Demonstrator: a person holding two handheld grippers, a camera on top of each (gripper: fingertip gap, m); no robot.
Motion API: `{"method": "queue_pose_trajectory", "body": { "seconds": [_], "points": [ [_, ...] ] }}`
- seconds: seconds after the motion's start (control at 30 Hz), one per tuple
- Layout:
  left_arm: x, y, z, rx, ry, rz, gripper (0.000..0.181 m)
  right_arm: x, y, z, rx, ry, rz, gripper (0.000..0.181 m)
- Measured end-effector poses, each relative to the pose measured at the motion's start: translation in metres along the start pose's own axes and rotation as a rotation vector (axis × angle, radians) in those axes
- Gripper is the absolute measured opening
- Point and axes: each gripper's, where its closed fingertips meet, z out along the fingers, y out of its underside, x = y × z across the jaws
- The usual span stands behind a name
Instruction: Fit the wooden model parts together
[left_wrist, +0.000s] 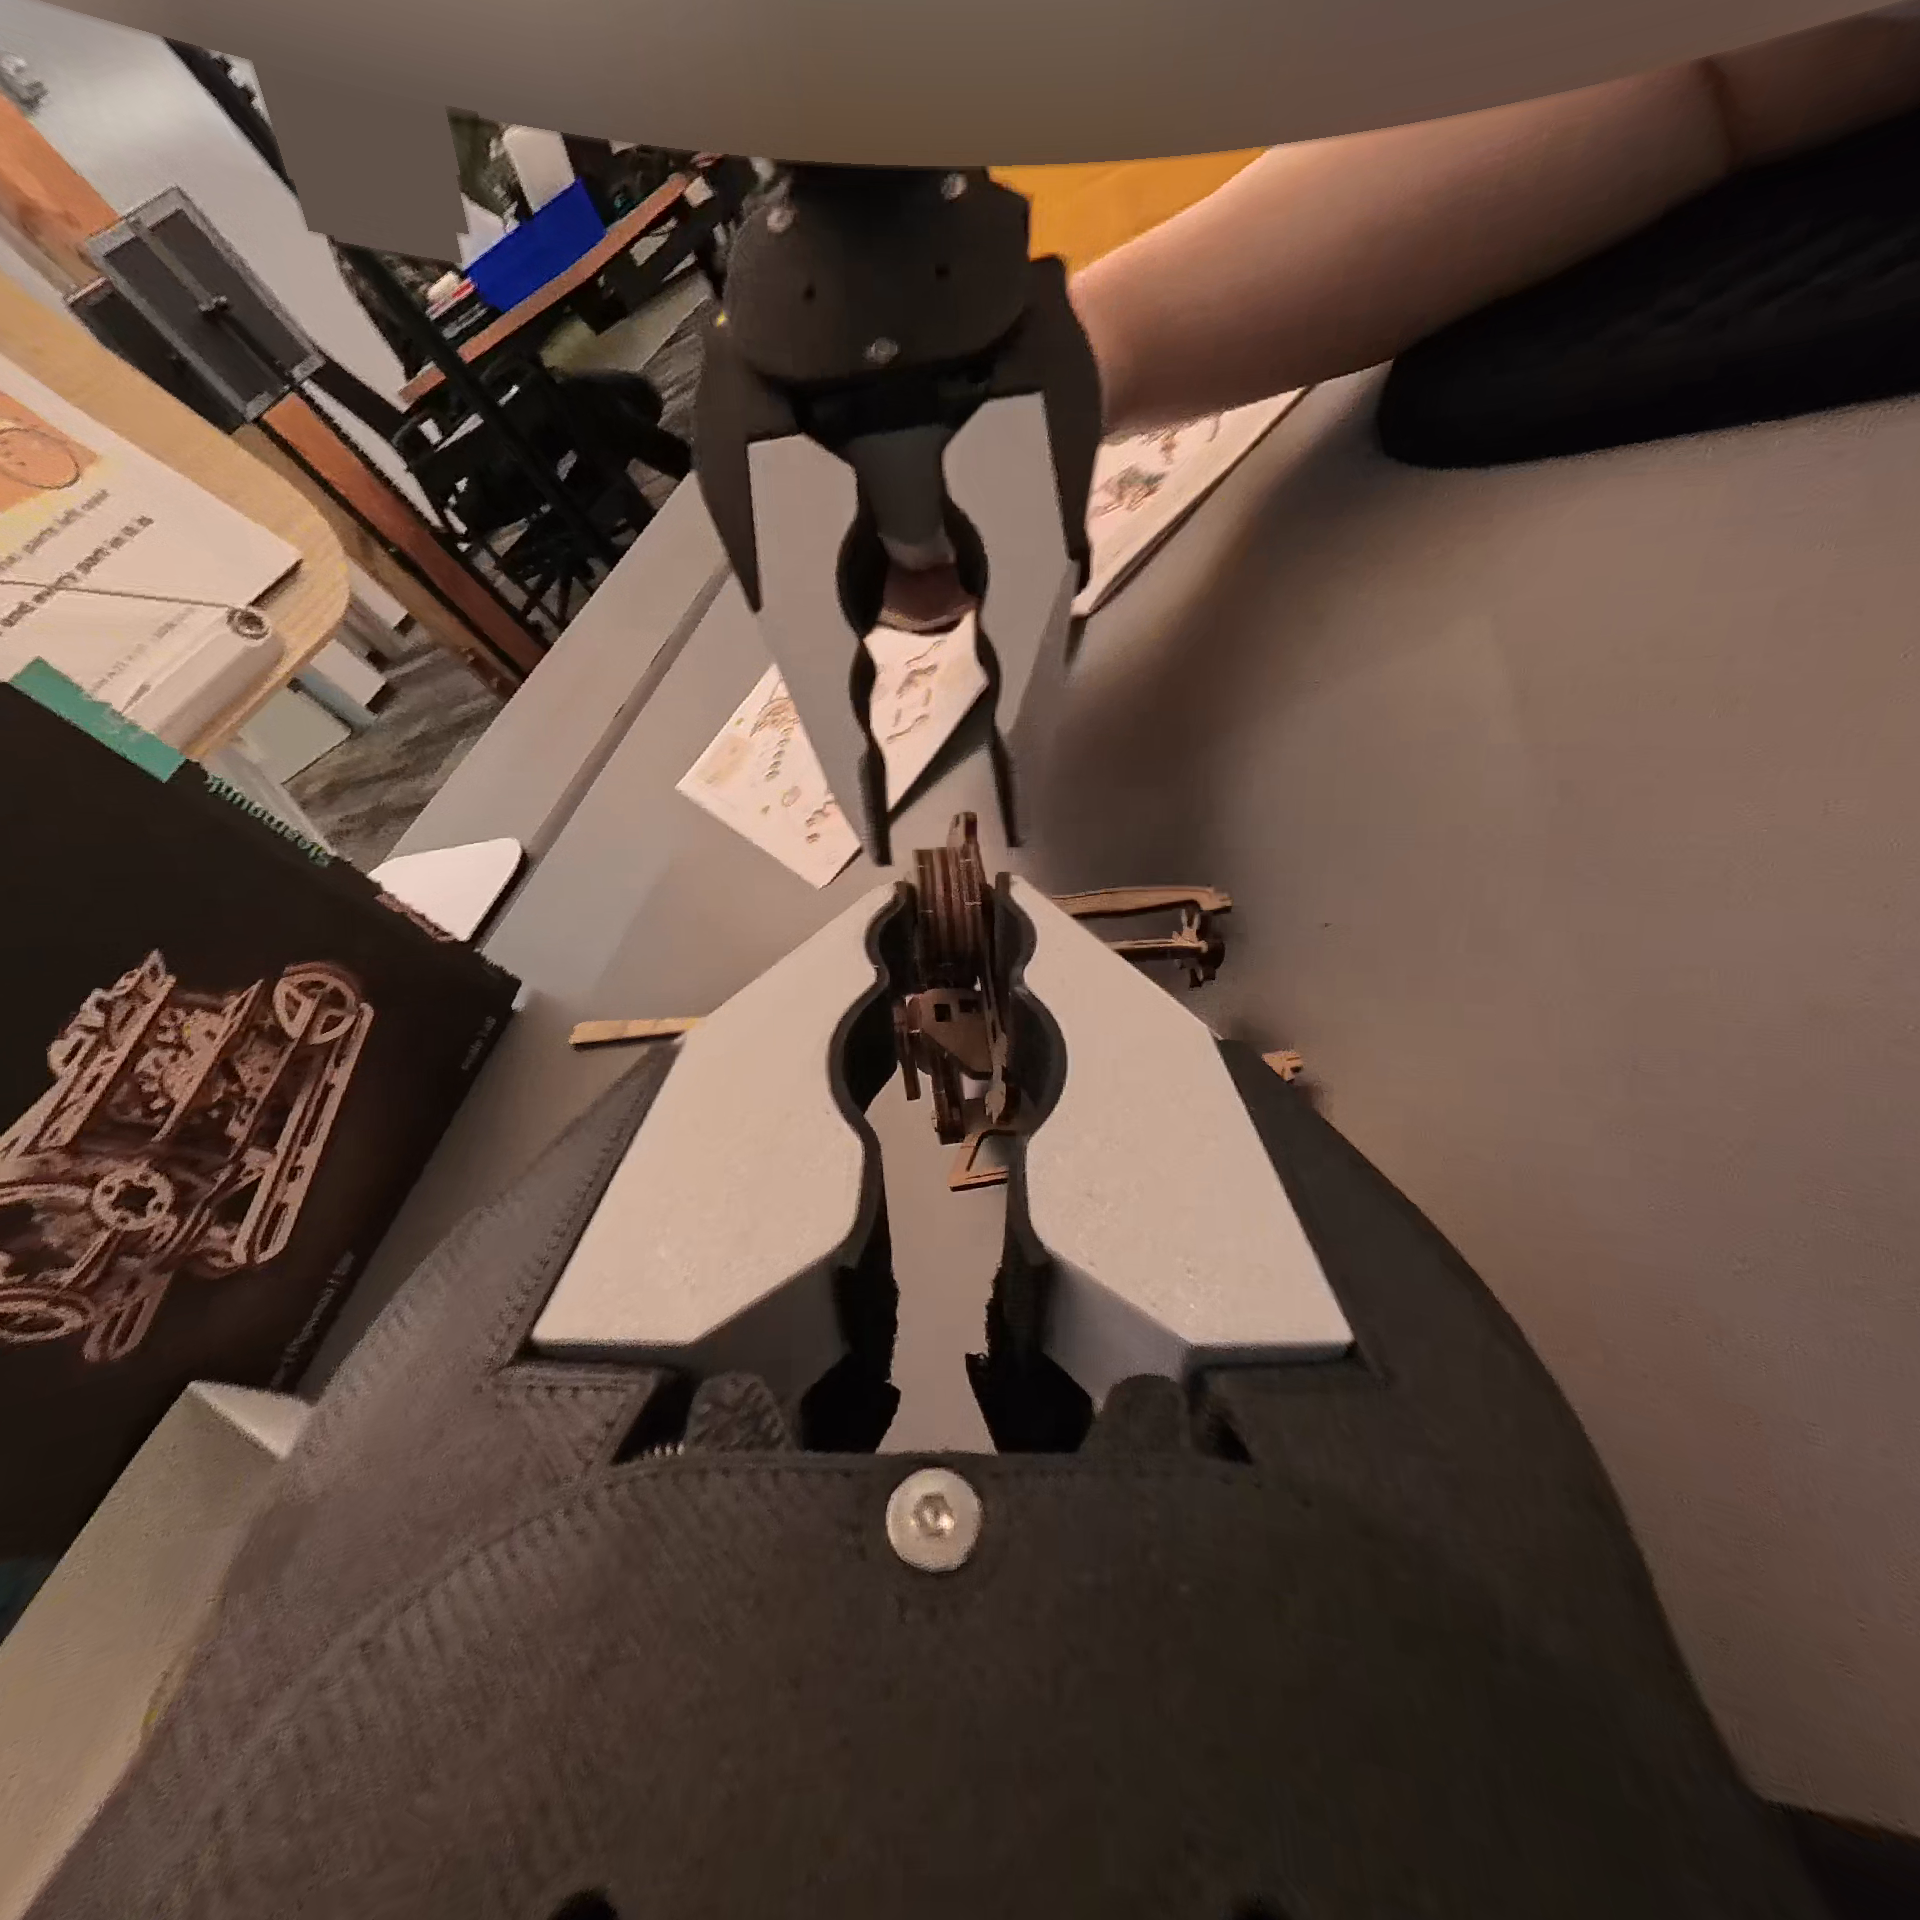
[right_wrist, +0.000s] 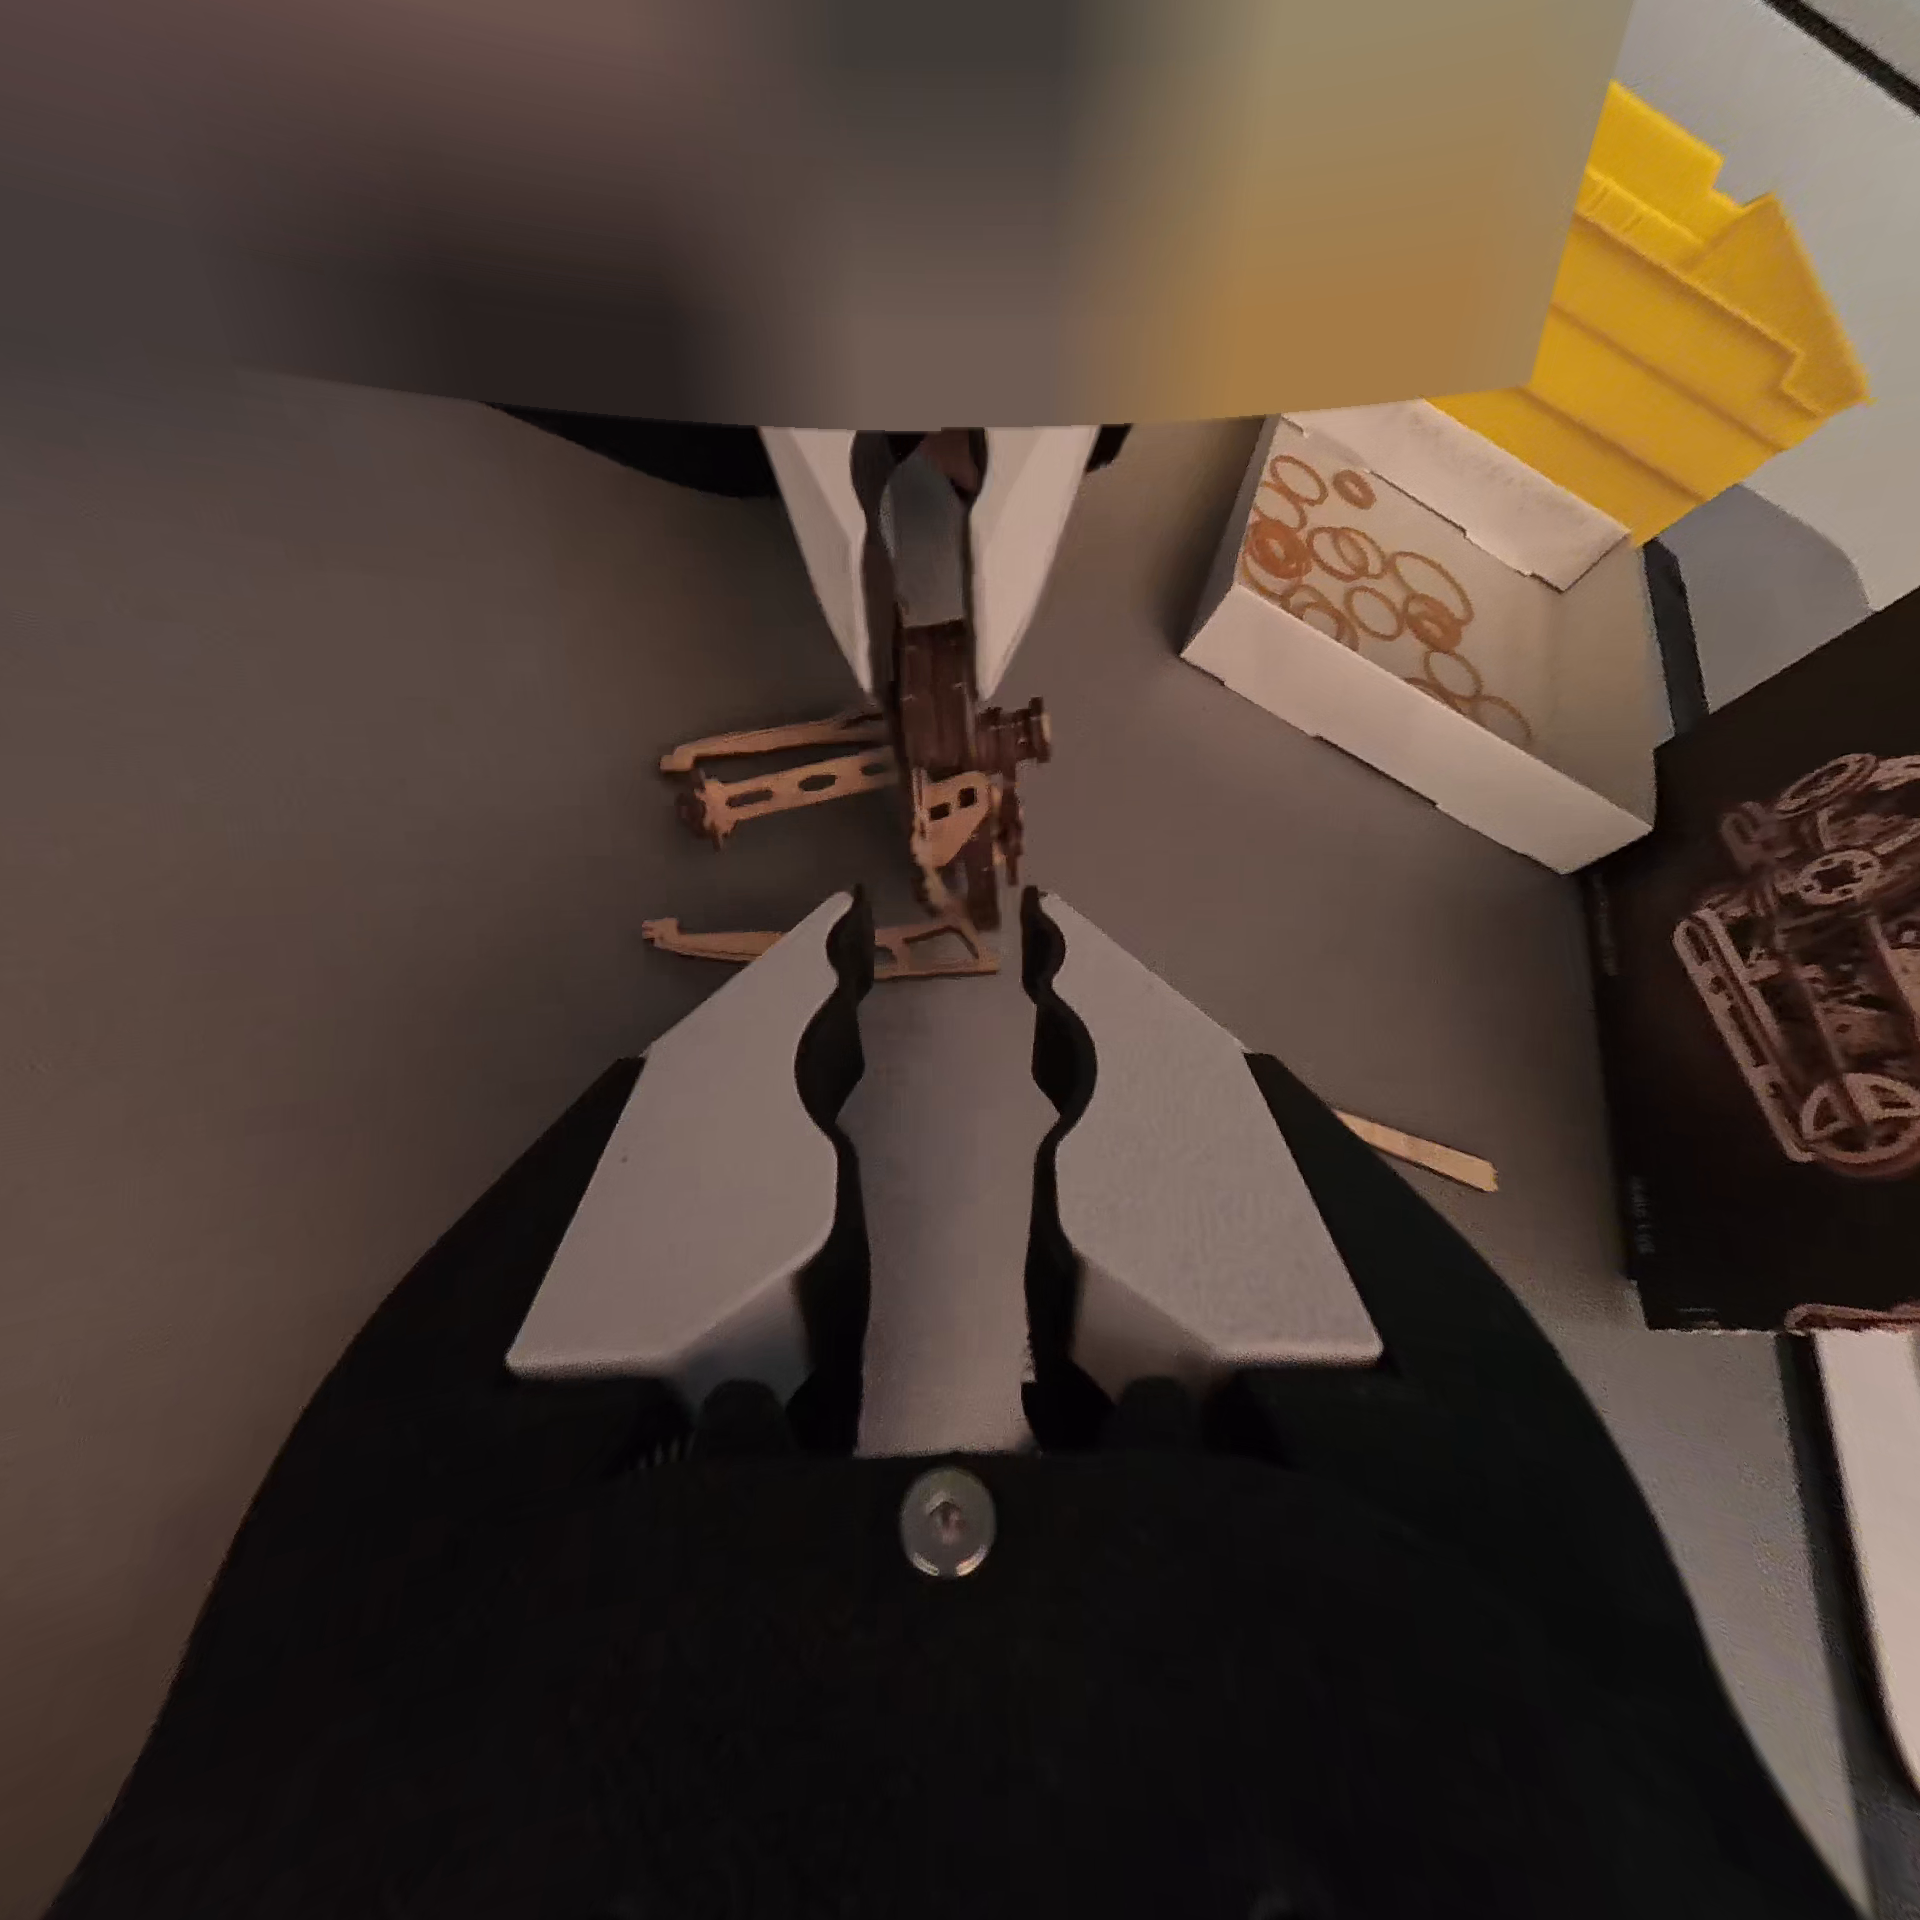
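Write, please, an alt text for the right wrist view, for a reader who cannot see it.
The right tool is open and empty above a grey table, facing the left tool, which is shut on a small wooden assembly. Loose wooden parts lie beside it, with a white box of wooden rings and a dark booklet to the right.

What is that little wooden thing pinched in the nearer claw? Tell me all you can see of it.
The wooden assembly is a small, brown, laser-cut piece of several thin flat layers stacked side by side, with notches, small holes and a hooked foot. It stands on edge, clamped between the left gripper fingers, its top poking past the tips, above the grey table. The right gripper is open just short of it.
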Motion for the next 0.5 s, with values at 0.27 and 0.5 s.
{"method": "queue_pose_trajectory", "body": {
  "seconds": [0.27,0.5],
  "points": [
    [0.012,-0.004,0.000,0.019,0.058,0.013,0.012,-0.016,-0.013,-0.009,0.134,-0.274,0.320,0.031],
    [0.028,-0.009,0.001,0.014,0.068,0.139,0.012,-0.010,-0.017,-0.008,0.163,-0.432,0.739,0.017]
  ]
}}
